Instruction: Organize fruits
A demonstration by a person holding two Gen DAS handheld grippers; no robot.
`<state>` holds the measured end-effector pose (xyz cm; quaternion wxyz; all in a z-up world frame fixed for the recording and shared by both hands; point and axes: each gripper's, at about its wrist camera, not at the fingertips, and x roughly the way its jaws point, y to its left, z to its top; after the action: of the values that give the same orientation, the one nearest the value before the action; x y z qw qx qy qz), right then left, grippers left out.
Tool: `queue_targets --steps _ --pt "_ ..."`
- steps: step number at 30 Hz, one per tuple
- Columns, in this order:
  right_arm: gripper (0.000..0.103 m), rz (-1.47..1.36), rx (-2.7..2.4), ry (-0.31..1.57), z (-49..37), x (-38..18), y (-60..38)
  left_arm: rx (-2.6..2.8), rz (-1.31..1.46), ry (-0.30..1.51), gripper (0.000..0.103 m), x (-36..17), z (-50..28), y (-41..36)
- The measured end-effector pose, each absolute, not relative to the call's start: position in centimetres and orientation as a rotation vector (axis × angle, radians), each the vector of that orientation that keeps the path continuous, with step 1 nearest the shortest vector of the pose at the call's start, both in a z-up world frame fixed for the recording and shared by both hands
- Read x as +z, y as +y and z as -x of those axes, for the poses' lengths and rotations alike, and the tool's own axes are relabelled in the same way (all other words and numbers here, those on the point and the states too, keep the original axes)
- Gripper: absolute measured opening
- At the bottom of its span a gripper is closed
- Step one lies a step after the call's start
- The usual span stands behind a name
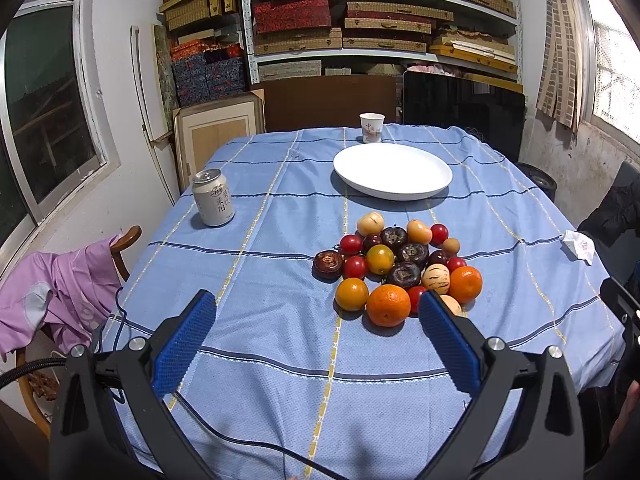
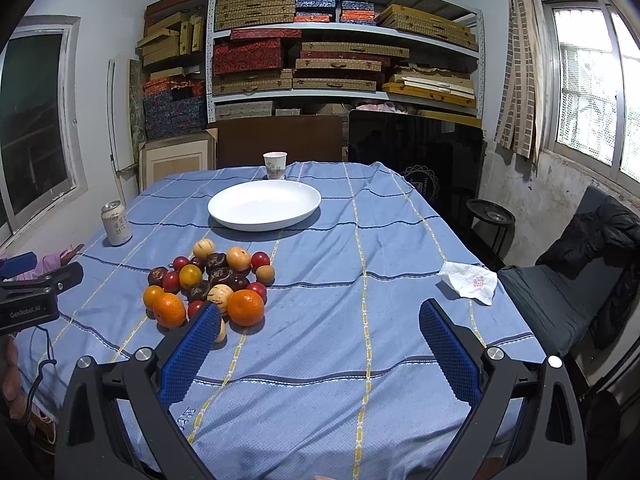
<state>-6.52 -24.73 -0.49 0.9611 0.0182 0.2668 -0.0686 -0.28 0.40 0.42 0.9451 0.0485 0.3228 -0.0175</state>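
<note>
Meanwhile, both the left claw and right claw gape empty near heaped red, orange, dark and pale fruits.

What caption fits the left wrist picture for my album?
Open left tool hovers before a pile of fruits, with an empty white plate beyond.
</note>
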Motion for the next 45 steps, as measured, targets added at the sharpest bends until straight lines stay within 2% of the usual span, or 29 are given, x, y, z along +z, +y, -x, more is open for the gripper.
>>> queue_targets --steps 45 --pt "0.100 -0.023 -0.101 0.555 6.6 -1.3 -23.7 -0.033 -0.097 0.668 0.099 0.0 0.5 1.2"
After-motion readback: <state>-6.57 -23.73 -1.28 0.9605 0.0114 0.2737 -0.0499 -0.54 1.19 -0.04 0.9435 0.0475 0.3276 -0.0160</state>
